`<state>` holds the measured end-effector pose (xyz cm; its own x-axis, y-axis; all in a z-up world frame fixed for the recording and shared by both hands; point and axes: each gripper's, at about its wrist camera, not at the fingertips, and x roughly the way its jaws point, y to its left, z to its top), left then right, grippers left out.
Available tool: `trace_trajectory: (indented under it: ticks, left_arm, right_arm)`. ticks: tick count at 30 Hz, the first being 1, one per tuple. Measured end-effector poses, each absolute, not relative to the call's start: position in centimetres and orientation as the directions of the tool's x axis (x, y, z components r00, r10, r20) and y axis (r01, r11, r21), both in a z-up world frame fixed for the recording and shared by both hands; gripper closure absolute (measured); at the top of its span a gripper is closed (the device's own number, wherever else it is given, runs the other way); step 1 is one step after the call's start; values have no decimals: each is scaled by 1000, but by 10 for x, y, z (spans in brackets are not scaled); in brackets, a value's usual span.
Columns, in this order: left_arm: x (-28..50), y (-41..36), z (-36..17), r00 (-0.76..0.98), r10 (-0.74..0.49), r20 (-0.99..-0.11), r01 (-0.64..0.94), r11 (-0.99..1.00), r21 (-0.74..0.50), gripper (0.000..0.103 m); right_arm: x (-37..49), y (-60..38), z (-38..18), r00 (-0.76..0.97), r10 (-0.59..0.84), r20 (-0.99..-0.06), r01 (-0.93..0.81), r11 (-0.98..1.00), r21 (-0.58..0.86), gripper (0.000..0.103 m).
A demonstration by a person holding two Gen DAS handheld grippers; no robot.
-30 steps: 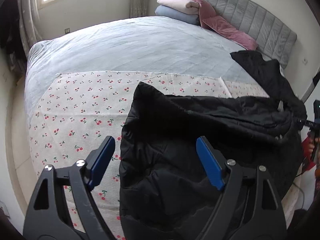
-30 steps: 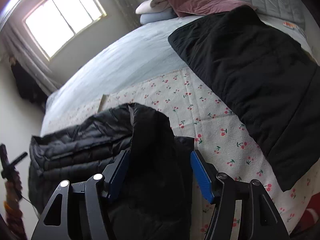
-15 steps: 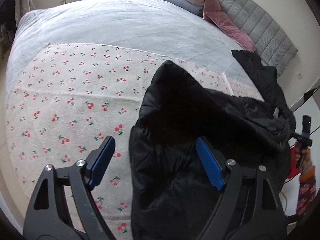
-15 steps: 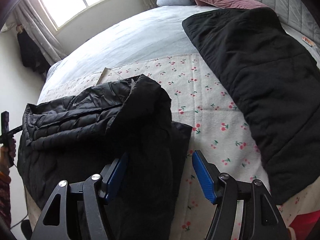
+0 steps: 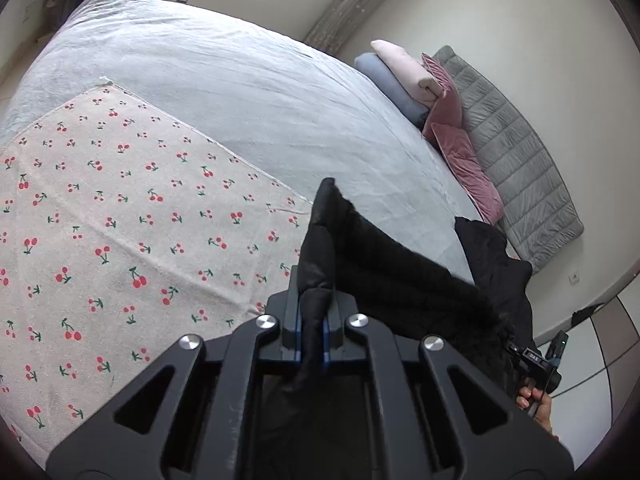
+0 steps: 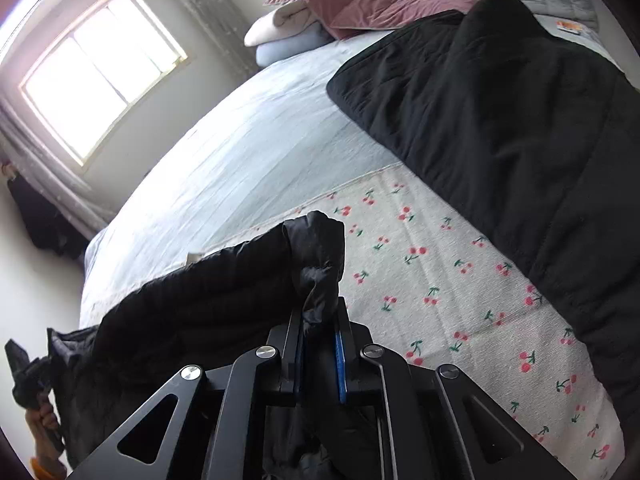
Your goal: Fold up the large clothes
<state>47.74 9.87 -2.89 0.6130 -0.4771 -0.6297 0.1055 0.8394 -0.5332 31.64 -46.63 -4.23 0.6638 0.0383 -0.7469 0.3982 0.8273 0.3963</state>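
Note:
A black puffer jacket (image 5: 400,280) hangs between my two grippers above the cherry-print sheet (image 5: 120,220) on the bed. My left gripper (image 5: 311,320) is shut on one edge of the jacket, which pokes up between the blue pads. My right gripper (image 6: 318,340) is shut on another edge of the same jacket (image 6: 200,300). The jacket stretches away toward the other gripper in each view.
A second black garment (image 6: 520,120) lies flat on the right side of the bed. Pink and blue pillows (image 5: 408,76) sit by the grey headboard (image 5: 520,168). The pale blue bedspread (image 5: 220,72) covers the far half. A window (image 6: 96,68) is on the far wall.
Both grippers were open over the jacket; now both have shut on its edges and lifted it off the sheet.

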Motion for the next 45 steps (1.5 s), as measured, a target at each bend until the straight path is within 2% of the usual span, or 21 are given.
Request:
trace_trajectory:
  ticks: [2, 4, 7, 8, 9, 10, 11, 12, 13, 14, 18, 19, 21, 23, 26, 28, 32, 36, 38, 40, 45]
  left_arm:
    - [484, 90, -36, 646, -354, -676, 49, 903, -427, 87]
    - [489, 84, -44, 656, -214, -723, -20, 954, -300, 85]
    - [479, 81, -38, 661, -197, -724, -16, 961, -276, 81]
    - [471, 74, -29, 671, -194, -715, 15, 968, -249, 70]
    - [461, 66, -20, 680, -191, -708, 52, 976, -213, 62]
    - [451, 55, -12, 692, -192, -696, 88, 979, -183, 48]
    - [439, 43, -4, 703, -209, -680, 129, 977, -167, 39]
    - [429, 30, 3, 707, -237, -666, 169, 971, -166, 36]
    - [419, 14, 7, 701, -272, -659, 213, 962, -170, 29]
    - [410, -1, 9, 689, -303, -659, 253, 952, -173, 25]
    - [386, -53, -4, 637, -367, -678, 352, 921, -169, 23]
    - [384, -55, -10, 631, -365, -684, 344, 922, -175, 23]
    - [388, -40, -28, 617, -363, -699, 287, 930, -230, 23]
    - [393, -10, -45, 621, -295, -726, 203, 955, -215, 23]
    - [397, 37, -58, 634, -73, -770, 87, 996, -23, 23]
    - [394, 65, -54, 617, 37, -786, -3, 999, 45, 23]
    - [358, 91, -25, 599, -9, -801, -58, 997, -55, 22]
    - [300, 67, -1, 592, -33, -805, 20, 999, -26, 16]
    - [269, 51, 5, 601, -38, -798, 42, 999, -17, 7]
    - [243, 33, 5, 587, -46, -808, 67, 998, -8, 3]
    - [195, -14, -11, 522, -59, -851, 131, 991, 12, 3]
  right_arm:
    - [322, -464, -43, 628, -91, -773, 473, 833, 286, 92]
    - [325, -465, -46, 587, -149, -796, 518, 824, 228, 90]
    - [316, -464, -38, 601, -134, -788, 511, 822, 250, 88]
    - [311, -459, -31, 609, -142, -780, 495, 836, 235, 86]
    - [306, -451, -22, 621, -152, -769, 480, 849, 220, 78]
    - [303, -444, -16, 633, -158, -758, 468, 858, 212, 66]
    - [297, -434, -7, 650, -157, -743, 452, 866, 212, 56]
    - [291, -421, 2, 672, -144, -727, 432, 873, 227, 39]
    - [288, -408, 7, 692, -120, -712, 408, 879, 247, 33]
    - [285, -390, 12, 711, -80, -699, 366, 890, 271, 33]
    - [289, -311, 8, 697, 38, -716, 219, 940, 263, 31]
    - [290, -298, 2, 681, 32, -731, 199, 953, 227, 31]
    - [288, -292, -10, 659, -70, -749, 249, 960, 129, 31]
    - [276, -316, -23, 641, -158, -751, 338, 937, 91, 31]
    - [248, -374, -38, 606, -174, -776, 447, 882, 151, 31]
    - [227, -395, -33, 547, -260, -796, 539, 836, 97, 31]
    - [185, -395, 1, 586, -223, -779, 528, 835, 157, 31]
    - [144, -359, 41, 627, -195, -755, 475, 863, 171, 22]
    - [125, -338, 53, 647, -188, -739, 447, 879, 168, 18]
    - [109, -316, 59, 658, -169, -733, 420, 891, 172, 12]
    - [88, -259, 49, 639, -84, -765, 318, 934, 163, 9]
